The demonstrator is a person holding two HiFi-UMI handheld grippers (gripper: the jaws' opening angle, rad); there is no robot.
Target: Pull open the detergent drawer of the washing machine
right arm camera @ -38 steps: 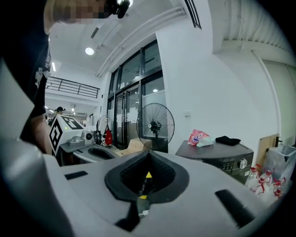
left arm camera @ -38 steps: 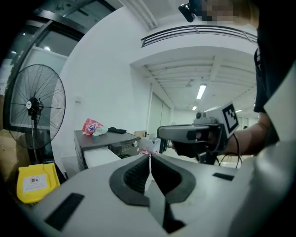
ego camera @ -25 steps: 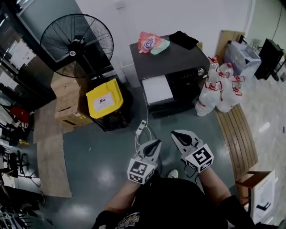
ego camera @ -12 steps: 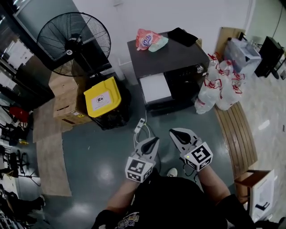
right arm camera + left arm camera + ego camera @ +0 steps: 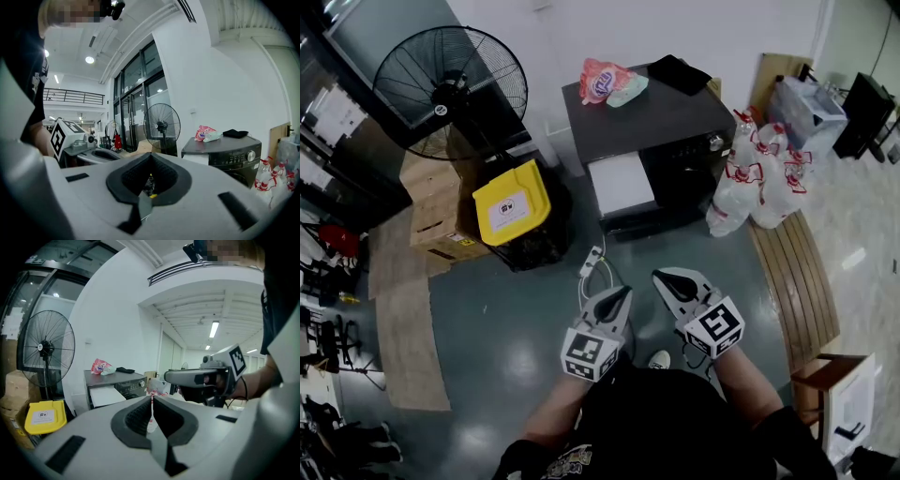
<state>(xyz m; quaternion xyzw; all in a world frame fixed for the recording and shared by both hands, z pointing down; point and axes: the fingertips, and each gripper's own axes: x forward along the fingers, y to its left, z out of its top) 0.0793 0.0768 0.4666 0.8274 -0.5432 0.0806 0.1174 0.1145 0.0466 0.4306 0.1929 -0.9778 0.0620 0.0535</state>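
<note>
Drawer (image 5: 621, 185) apart; tools (image 5: 623, 293) (image 5: 662, 277) closed, empty

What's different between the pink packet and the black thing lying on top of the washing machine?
The pink packet is bright, printed and puffy; the black item, perhaps folded cloth, is plain and lies flat. The pink packet sits at the corner nearer the fan, the black item at the opposite corner. Both rest on top of the washing machine, by the wall.
</note>
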